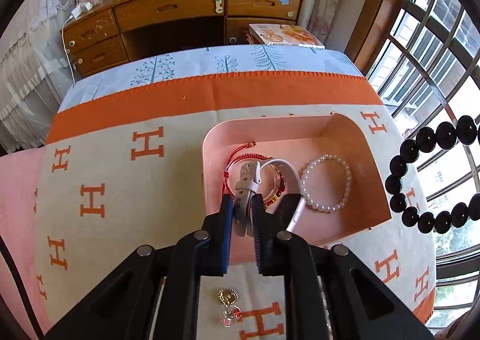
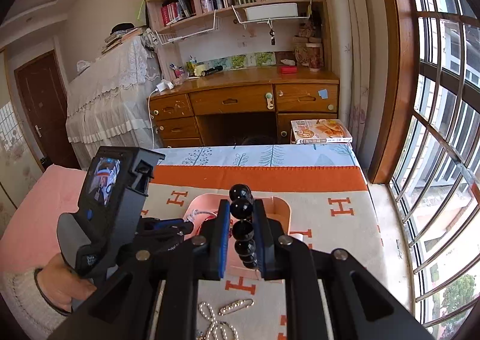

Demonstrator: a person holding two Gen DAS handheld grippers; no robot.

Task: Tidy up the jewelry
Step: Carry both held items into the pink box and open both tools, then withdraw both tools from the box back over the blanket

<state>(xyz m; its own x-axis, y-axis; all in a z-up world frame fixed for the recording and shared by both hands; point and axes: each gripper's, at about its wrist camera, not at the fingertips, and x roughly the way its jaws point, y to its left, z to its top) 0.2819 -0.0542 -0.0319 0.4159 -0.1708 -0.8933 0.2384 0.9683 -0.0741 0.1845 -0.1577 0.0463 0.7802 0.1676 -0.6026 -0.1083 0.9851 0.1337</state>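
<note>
On a table [image 1: 120,118] draped in orange-lettered cloth by a barred window, the left hand-held gripper [image 1: 243,205] pinches a white watch [image 1: 247,181] over a pink box [image 1: 354,142]; the right hand-held gripper [image 2: 242,220] clasps black beads [image 2: 241,209].

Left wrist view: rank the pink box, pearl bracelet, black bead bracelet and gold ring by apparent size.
1. pink box
2. black bead bracelet, though it hangs nearer the camera and runs out of frame, so its rank over the pearls is unsure
3. pearl bracelet
4. gold ring
</note>
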